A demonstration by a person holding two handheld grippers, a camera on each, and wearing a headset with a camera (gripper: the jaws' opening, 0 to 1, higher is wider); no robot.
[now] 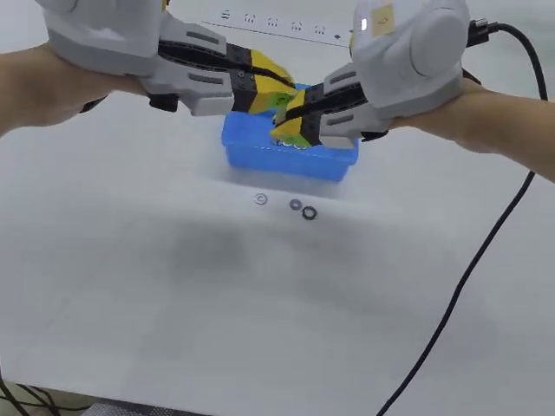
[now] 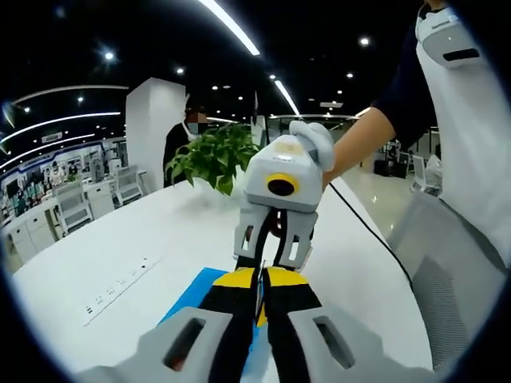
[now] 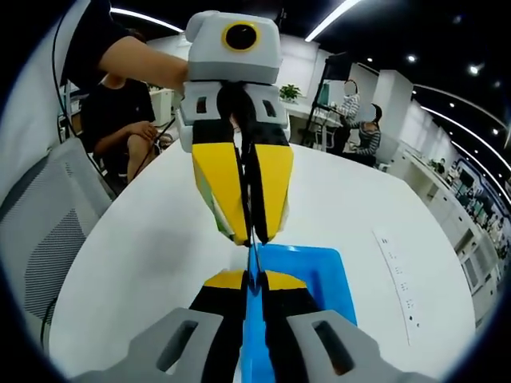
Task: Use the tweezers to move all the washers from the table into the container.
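Both grippers meet tip to tip in the upper middle of the head view, the left gripper (image 1: 277,87) reaching in from the upper left and the right gripper (image 1: 286,123) from the upper right. Each has its jaws drawn narrow, right above the blue container (image 1: 286,163). Lower in the frame, on the white table (image 1: 260,303), 3 washers (image 1: 296,205) lie in a short row just beside the container and outside it. They are small flat metal rings, so I judge them light, stiff and slippery, lying flush with the table. The likely hold is 1 tweezer tip through the hole and the other outside the band. A small yellowish label (image 1: 381,17) on the right gripper's housing carries a mark too blurred to read, and the socket strip (image 1: 269,19) along the top edge shows no legible print. In the left gripper view, its own jaws at bottom centre stand nearly together, facing the right gripper, with the container at lower left; whether they pinch anything I cannot tell. In the right gripper view, its jaws at bottom centre grip a thin blue strip seen edge-on, which I take for the tweezers (image 3: 251,319). The strip's far end reaches the tips of the left gripper's yellow jaws. The tweezers look thin and springy, best held near mid-length so that a squeeze closes the tips. No brand can be read.
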